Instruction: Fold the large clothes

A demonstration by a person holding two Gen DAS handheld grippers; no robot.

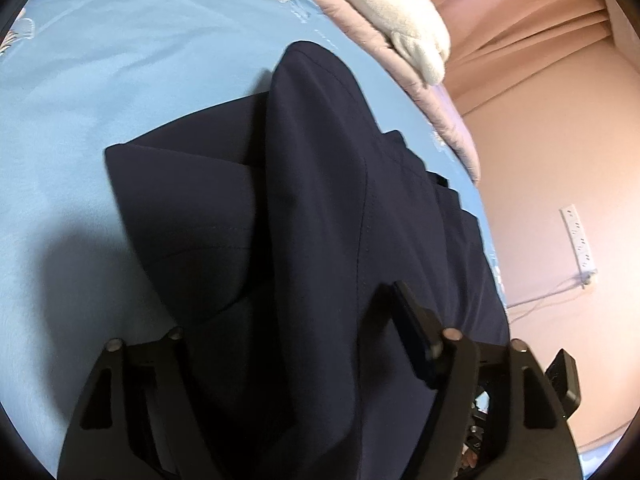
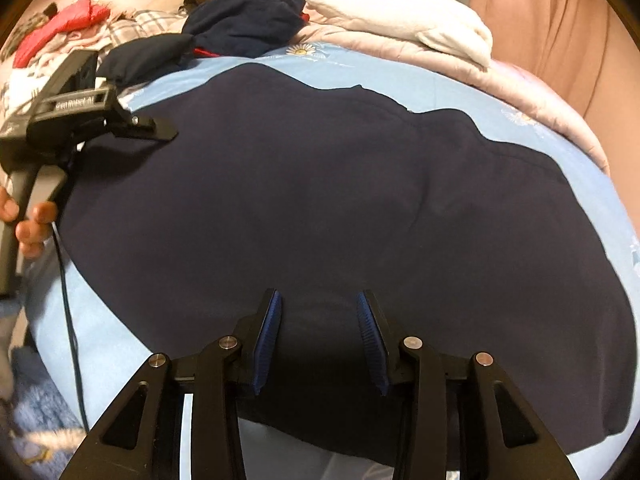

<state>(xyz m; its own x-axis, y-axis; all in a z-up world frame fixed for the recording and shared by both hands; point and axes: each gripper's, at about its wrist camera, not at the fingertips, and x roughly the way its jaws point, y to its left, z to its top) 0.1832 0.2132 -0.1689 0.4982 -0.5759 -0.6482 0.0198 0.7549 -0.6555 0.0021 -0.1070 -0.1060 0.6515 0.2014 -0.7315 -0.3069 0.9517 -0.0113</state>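
Hovering my right hand-held gripper (image 2: 319, 338), jaws parted and empty, over the navy garment (image 2: 320, 200) spread on the blue bed sheet (image 2: 580, 152), I judge folding partly done while my left hand-held gripper (image 1: 288, 344) straddles a raised fold.

I see a bed under a light-blue daisy-print sheet (image 1: 120, 80). A pink quilt (image 2: 400, 46) and white pillow (image 2: 400, 12) lie at its far edge. Peach curtains (image 1: 540, 32) hang beyond. A white power strip (image 1: 578, 242) lies on the pinkish floor (image 1: 560, 340). Warm, dim light.
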